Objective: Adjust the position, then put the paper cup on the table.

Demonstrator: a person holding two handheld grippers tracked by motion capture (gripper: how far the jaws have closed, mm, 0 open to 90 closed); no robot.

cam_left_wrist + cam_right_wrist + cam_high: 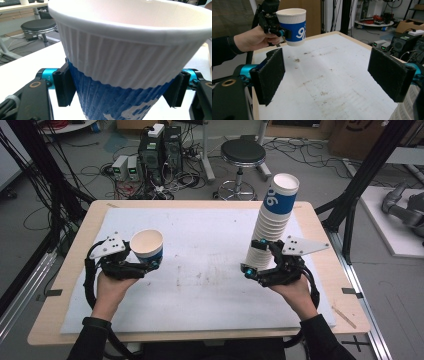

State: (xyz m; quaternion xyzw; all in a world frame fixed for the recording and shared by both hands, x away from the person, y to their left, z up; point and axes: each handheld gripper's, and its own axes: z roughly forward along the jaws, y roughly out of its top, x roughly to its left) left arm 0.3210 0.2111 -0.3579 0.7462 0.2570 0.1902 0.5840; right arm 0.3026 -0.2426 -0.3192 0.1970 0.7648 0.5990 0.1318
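Your left gripper [145, 262] pinches a single paper cup [147, 247] by its lower blue band. In the left gripper view both black pads [63, 86] press flat against the ribbed blue wall of the cup [130, 62], one on each side, with the white upper half and the rim standing above them. The cup is upright, mouth up. In the right gripper view it [293, 26] hangs clear of the table's white mat [329, 82], with your left hand [254, 38] behind it, over the far edge of the table. In the high view it sits over the left part of the mat [200, 280].

Your right gripper [260, 265] stands at the foot of the tall stack of cups [272, 220] on the right side of the mat. The stack leans slightly, its top cup carrying a blue band. In the right gripper view the two pads [270, 75] are spread wide with bare mat between them, and the ribbed white base of the stack [405, 107] shows at the lower right corner, just beside the right-hand pad and outside the gap. No pad presses on the stack.

Your right hand [295, 292] holds the gripper body behind the stack. The single cup and the stack are well apart, with stained mat between them.
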